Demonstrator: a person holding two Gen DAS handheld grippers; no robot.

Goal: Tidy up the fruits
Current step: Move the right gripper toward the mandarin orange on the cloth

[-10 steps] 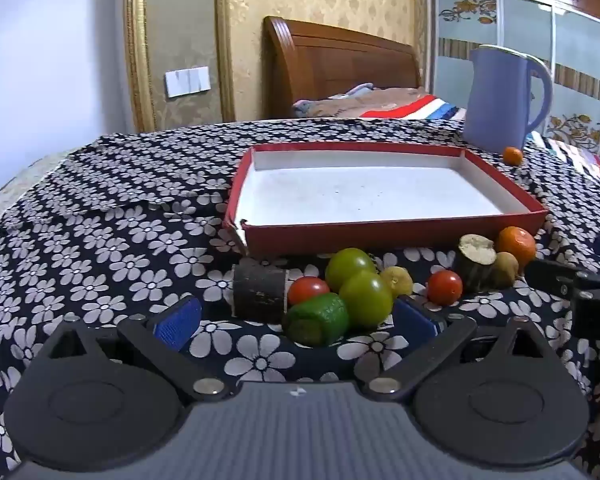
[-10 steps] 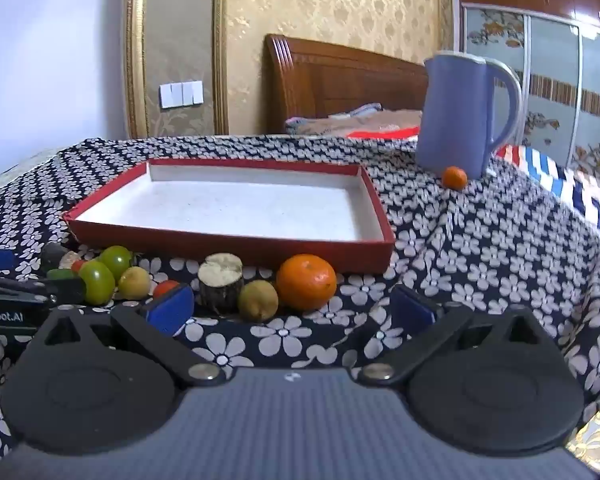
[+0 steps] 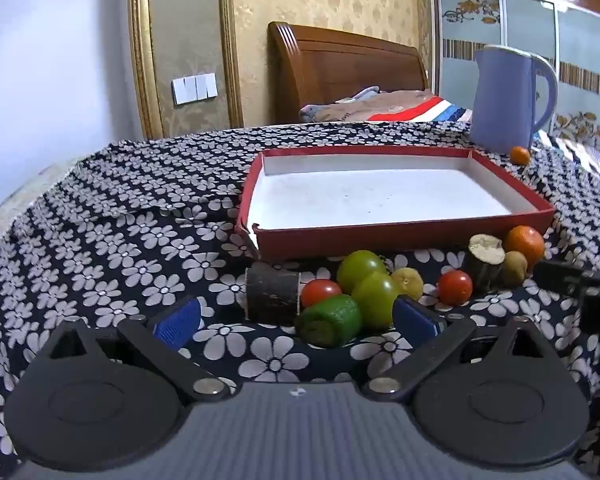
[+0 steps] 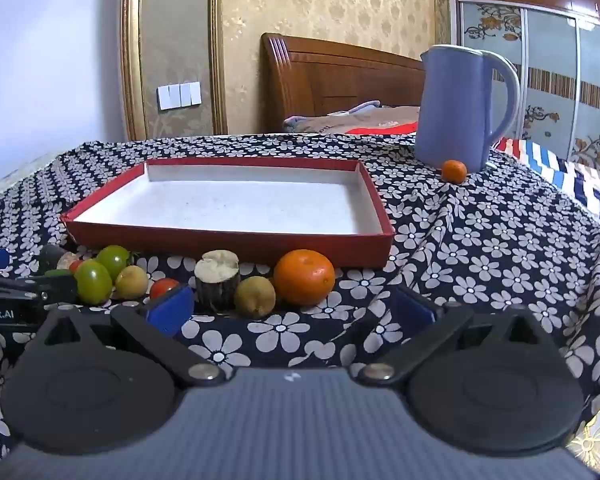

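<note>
A row of fruit lies on the flowered cloth in front of an empty red tray (image 3: 404, 236) (image 4: 228, 242). My left gripper (image 3: 296, 320) is open and empty, low over the cloth, just short of a green cucumber piece (image 3: 330, 320), a dark cylinder (image 3: 272, 294), two green tomatoes (image 3: 374, 298) and a red cherry tomato (image 3: 320, 292). My right gripper (image 4: 290, 310) is open and empty, facing a cut brown stump piece (image 4: 217, 284), a kiwi (image 4: 255, 296) and an orange (image 4: 305, 277). Another red tomato (image 3: 455, 287) lies between the groups.
A blue jug (image 4: 458, 108) stands at the back right with a small orange (image 4: 454, 171) beside it. The cloth drops off at the right toward a striped blanket (image 4: 572, 176). A bed headboard (image 3: 340, 72) stands behind the table.
Both grippers have eased slightly forward toward the fruit. Nothing was taken hold of.
</note>
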